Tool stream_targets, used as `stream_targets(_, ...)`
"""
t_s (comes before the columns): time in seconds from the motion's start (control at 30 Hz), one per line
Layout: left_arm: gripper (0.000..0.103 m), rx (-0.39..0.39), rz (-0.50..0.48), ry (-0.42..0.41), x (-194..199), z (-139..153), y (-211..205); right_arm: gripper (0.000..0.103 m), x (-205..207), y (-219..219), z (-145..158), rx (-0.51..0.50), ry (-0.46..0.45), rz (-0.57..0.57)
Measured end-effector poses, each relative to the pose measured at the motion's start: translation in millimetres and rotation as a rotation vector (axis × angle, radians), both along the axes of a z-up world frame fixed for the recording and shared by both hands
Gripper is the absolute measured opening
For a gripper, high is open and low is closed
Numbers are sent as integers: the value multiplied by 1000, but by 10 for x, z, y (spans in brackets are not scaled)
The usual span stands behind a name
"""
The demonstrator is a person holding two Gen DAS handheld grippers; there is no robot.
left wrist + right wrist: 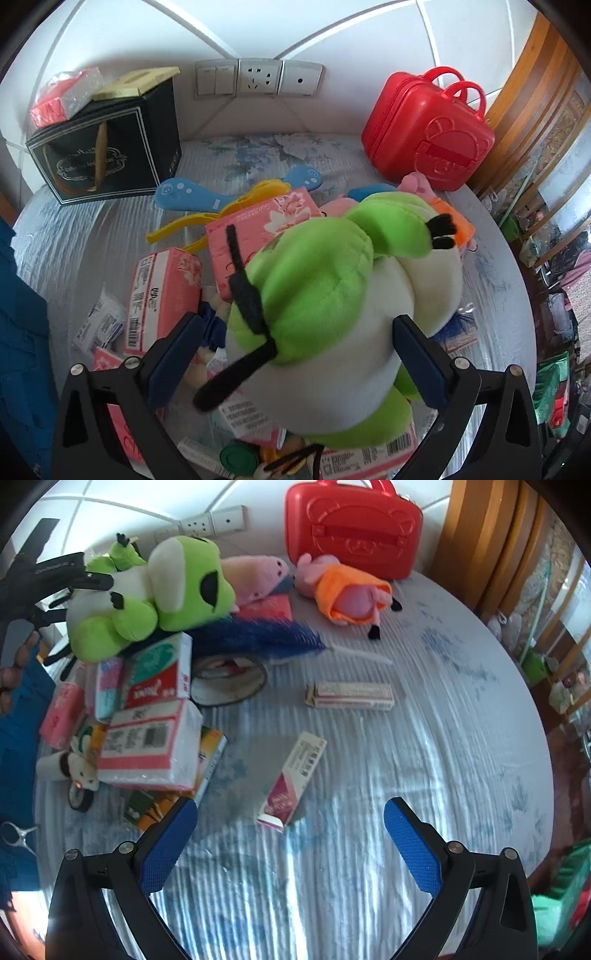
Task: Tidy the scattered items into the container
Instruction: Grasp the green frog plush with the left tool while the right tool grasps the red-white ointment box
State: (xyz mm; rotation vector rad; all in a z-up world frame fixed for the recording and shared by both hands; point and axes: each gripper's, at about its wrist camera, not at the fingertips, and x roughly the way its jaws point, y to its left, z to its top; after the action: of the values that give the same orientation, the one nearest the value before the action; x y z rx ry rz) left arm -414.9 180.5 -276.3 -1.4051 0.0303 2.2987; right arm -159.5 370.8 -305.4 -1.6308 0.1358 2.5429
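Left gripper (301,343): jaws closed around the green plush (332,295), pads pressed into its white belly on both sides; plush is off the bed, hanging over the pile of tissue packs (162,295); right view shows the same plush (147,594) held above the packs (147,749).
Right gripper (290,843): jaws wide, nothing between them, hovering over the bedsheet (406,757); just beyond the plush-side tip lies a small pink carton (293,779); past that a second flat carton (351,696).
Handling judgement: plush is light, soft, compressible; it squashes under the pads, so grip at the thick torso rather than a limb; not fragile, low slip on the textured pads; floppy black feet may snag.
Farther from the plush: pig doll (347,590) in orange; behind it the red case (354,528), closed, against the wall; probably the container, cannot confirm.
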Motion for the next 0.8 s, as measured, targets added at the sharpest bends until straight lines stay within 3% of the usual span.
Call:
stream_targets(0.2,103,41,-14,-18,-5,-161,84,103,-128,78,-240,-15,-32,-28)
stream_targets(0.33,103,19,-16,48,73,-147,116,102,-334,93,-516,6,-75,-45)
stream_targets(0.43,90,31,-17,61,126,-117,113,100,-471,62,-704,46,-94,-56)
stream_targets(0.67,72,51,-23,93,259,-31,82,42,-643,24,-1002,79,-164,-92)
stream_targets(0.73,70,60,-22,97,298,-23,61,31,-639,23,-996,65,-159,-94)
stream_targets(0.8,68,73,-15,95,331,-21,29,29,-618,23,-993,39,-158,-89)
